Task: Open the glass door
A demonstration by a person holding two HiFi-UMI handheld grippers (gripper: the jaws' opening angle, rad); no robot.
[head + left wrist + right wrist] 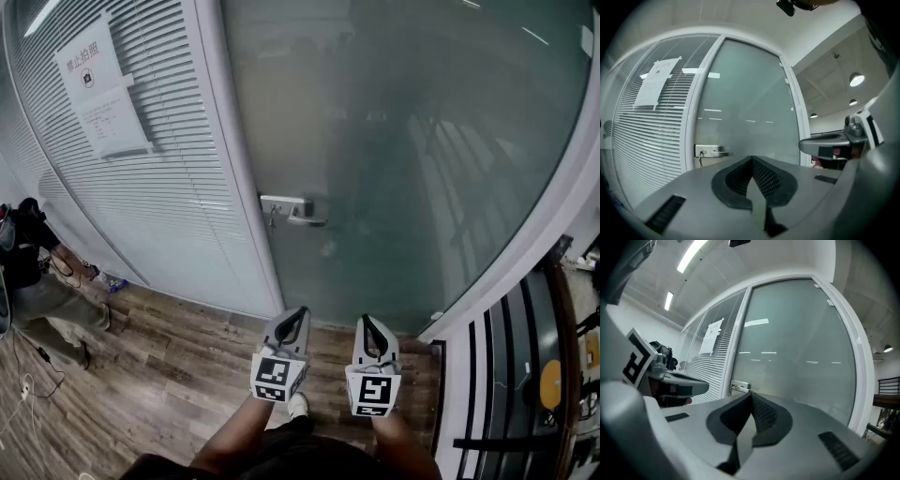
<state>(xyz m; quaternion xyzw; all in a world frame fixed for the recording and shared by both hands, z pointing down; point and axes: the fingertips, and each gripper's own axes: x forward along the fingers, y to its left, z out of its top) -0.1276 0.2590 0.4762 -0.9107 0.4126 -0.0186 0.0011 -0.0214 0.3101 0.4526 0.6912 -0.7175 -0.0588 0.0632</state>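
Note:
A frosted glass door [412, 141] in a white frame stands closed ahead. Its metal lever handle [298, 212] sits on the door's left edge, with a key hanging below the lock; the handle [714, 152] also shows in the left gripper view and, small, the handle [739, 386] in the right gripper view. My left gripper [302, 313] and right gripper [367, 322] are held side by side, level, well short of the door and below the handle. Both are shut with nothing between the jaws; each shows the other at its side.
A glass wall with white blinds [141, 197] and a taped paper notice [98, 94] stands left of the door. A person [33, 281] stands at the far left on the wood floor, with cables nearby. A black railing [511, 375] runs at the right.

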